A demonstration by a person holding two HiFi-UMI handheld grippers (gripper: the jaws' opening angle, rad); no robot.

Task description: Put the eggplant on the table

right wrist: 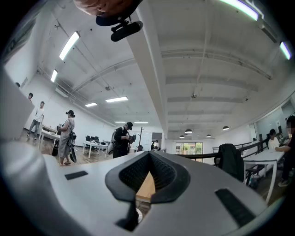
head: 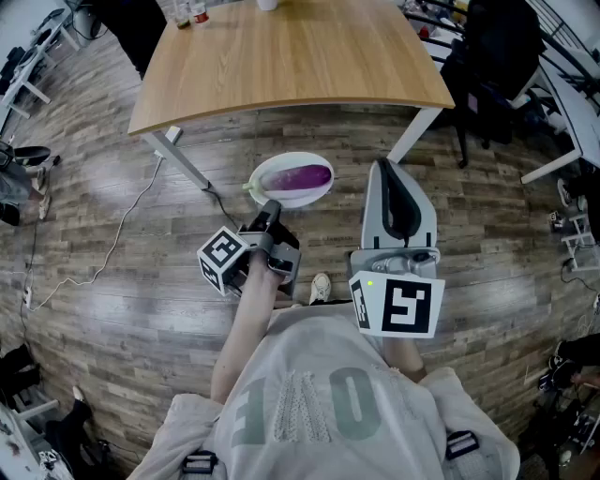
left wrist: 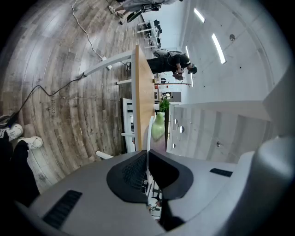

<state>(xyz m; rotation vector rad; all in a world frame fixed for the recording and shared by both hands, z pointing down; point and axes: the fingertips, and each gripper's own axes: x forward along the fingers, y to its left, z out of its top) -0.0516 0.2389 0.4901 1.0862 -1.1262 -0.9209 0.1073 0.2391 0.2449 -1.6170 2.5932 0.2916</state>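
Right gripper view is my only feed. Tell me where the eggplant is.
Observer: The eggplant lies on a white plate, held over the floor, short of the wooden table.
Operator: Say what holds that plate.
Observer: The left gripper is shut on the plate's near rim.
Operator: Report what is on the table.
Observer: A few small items stand at its far edge, away from the plate.
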